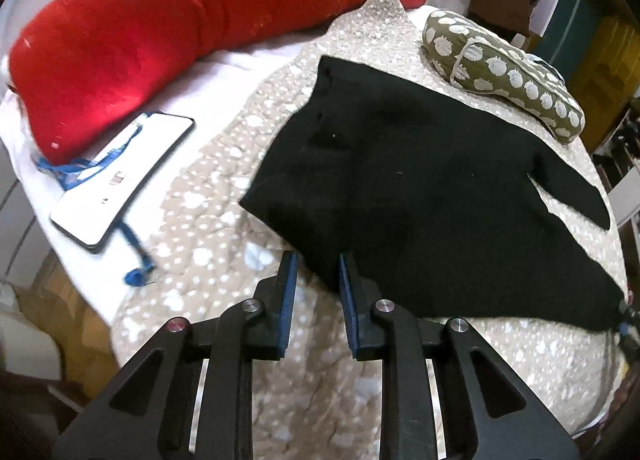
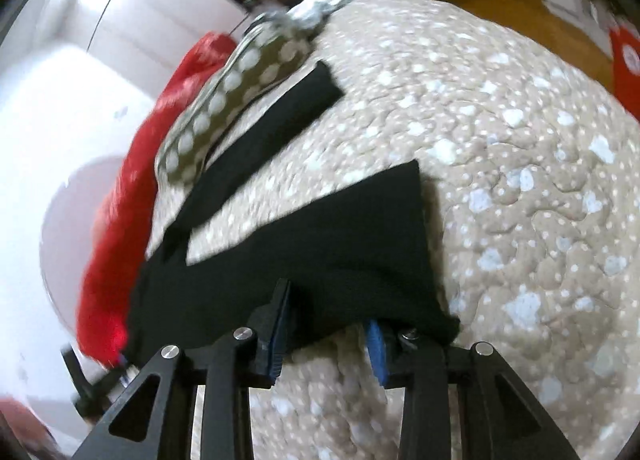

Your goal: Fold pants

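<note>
Black pants lie spread on a beige spotted quilt. My left gripper is open, its blue-padded fingers at the near edge of the pants, holding nothing. In the right wrist view the pants show two legs spread in a V. My right gripper is open, its fingers under the near edge of one leg, which drapes over the right finger. In the left wrist view, the right gripper shows at the pants' far right corner.
A long red pillow lies at the back left. A phone with a blue strap lies on a white sheet. An olive spotted cushion sits behind the pants. The bed edge drops off at right.
</note>
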Motion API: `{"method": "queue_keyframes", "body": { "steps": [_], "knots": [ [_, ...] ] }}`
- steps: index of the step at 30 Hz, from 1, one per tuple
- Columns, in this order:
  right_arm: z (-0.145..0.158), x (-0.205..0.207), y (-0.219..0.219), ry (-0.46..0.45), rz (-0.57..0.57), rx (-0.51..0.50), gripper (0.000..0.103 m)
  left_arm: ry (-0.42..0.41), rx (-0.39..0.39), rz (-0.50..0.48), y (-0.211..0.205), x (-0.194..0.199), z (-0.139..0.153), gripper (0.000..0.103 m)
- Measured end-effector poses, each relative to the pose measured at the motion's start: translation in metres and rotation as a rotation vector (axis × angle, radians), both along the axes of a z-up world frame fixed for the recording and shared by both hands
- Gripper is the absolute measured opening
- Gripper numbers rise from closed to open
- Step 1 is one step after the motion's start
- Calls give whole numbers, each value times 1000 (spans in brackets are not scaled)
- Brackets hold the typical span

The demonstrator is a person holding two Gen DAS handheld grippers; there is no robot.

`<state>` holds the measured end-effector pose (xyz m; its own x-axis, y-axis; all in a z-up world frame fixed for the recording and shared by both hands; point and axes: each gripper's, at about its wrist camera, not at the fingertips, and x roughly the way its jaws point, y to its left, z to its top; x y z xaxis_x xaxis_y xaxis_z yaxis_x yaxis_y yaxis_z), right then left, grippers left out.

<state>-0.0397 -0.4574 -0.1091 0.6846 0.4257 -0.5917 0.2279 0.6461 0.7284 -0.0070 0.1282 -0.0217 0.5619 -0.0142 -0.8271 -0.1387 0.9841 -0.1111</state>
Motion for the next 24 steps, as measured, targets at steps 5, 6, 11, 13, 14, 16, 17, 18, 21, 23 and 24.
{"method": "queue_keyframes", "body": {
  "steps": [5, 6, 11, 13, 14, 16, 17, 18, 21, 23, 24],
  "knots": [
    [31, 0, 23, -69, 62, -349, 8, -25, 38, 16, 4, -14, 15, 19],
    [36, -3, 23, -78, 63, -373, 8, -29, 36, 18, 4, -16, 18, 19],
    [24, -8, 27, 63, 144, -521, 8, -58, 32, -6, -8, -18, 29, 20],
    [15, -16, 19, 112, 123, -545, 11, -70, 31, -31, -16, -17, 33, 28],
    [16, -20, 12, 135, 96, -556, 13, -75, 27, -42, -19, -16, 34, 36],
    [27, -30, -3, 138, 8, -598, 13, -92, 13, -70, -27, -14, 36, 46],
    [38, -35, -12, 90, -24, -586, 13, -101, 10, -79, -30, -12, 37, 49],
    [44, -35, -18, 58, -33, -563, 13, -106, 8, -90, -36, -7, 36, 49],
    [50, -15, -21, 9, 3, -498, 19, -92, -6, -129, -52, 7, 26, 50],
    [39, 8, -17, 32, 16, -520, 24, -65, -18, -148, -62, 16, 17, 50],
    [29, 21, -16, 49, 28, -509, 24, -55, -21, -163, -67, 20, 11, 50]
  ]
}}
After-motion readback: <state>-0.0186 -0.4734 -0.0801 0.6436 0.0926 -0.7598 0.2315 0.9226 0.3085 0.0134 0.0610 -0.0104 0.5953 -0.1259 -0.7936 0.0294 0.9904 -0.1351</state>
